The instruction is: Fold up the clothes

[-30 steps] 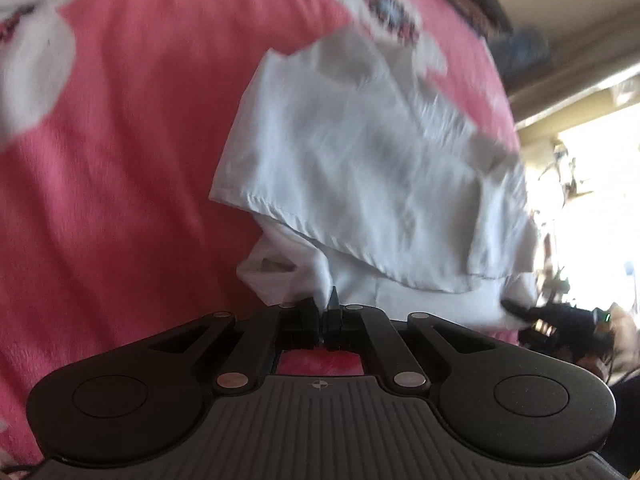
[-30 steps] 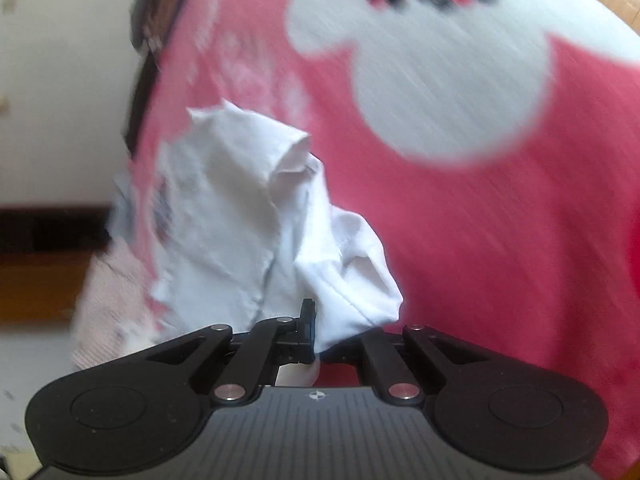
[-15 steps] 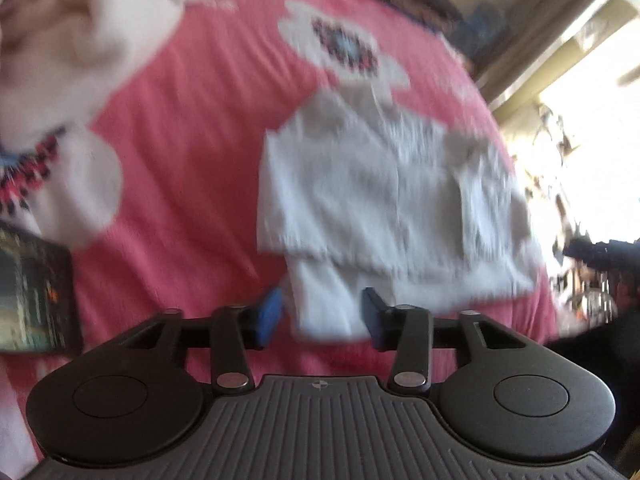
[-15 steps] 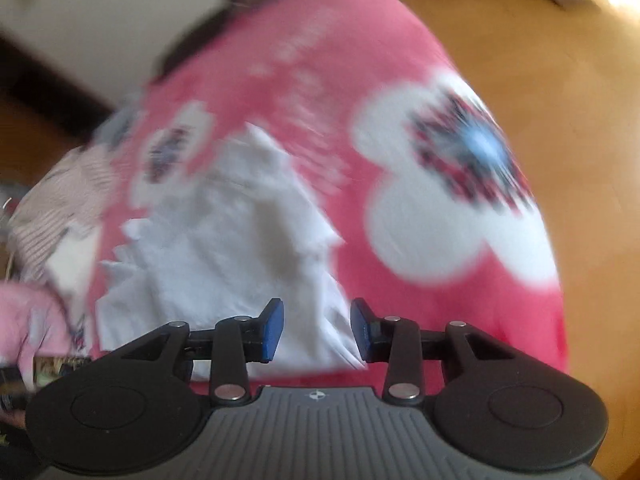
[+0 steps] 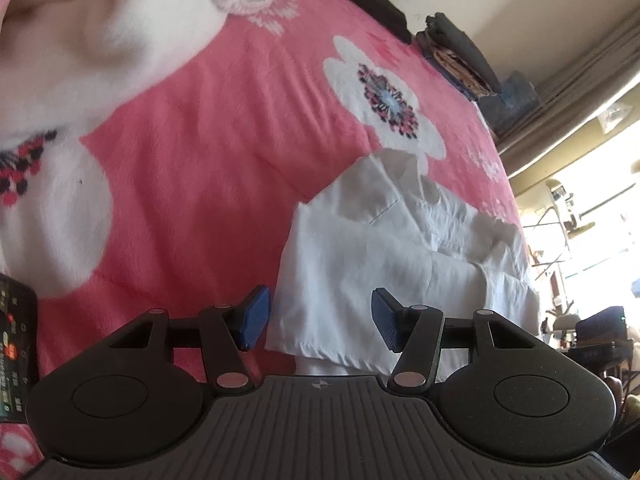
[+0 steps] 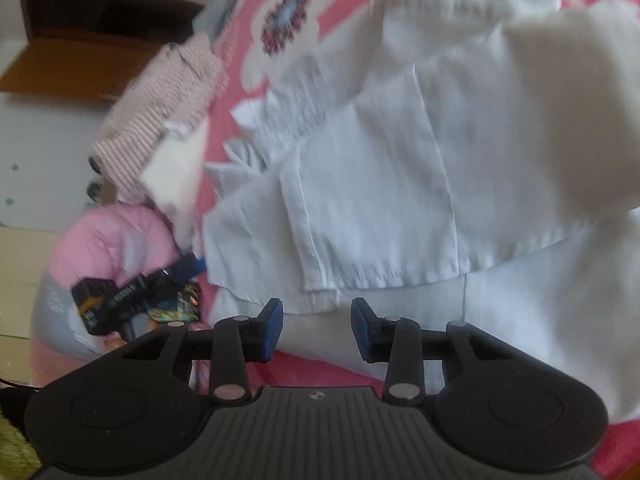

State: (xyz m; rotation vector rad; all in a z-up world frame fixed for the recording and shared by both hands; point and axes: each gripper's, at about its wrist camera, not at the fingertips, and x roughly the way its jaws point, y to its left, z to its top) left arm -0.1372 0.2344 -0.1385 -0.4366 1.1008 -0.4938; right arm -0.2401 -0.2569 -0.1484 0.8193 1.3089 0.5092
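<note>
We see the white shirt [image 5: 404,256] lying folded in layers on the pink flowered blanket [image 5: 200,184], with our left gripper [image 5: 320,322] above its near hem, blue pads spread wide and holding nothing. Our right gripper [image 6: 316,328] likewise has its pads parted with nothing between them, poised over the lower edge of the same shirt [image 6: 400,168], whose stitched hems overlap just ahead of the fingertips. Beside the shirt, toward the blanket's edge, sit a striped garment [image 6: 160,108] and a pink one [image 6: 108,240], while a blurred white cloth [image 5: 80,28] fills the upper left of the left wrist view
</note>
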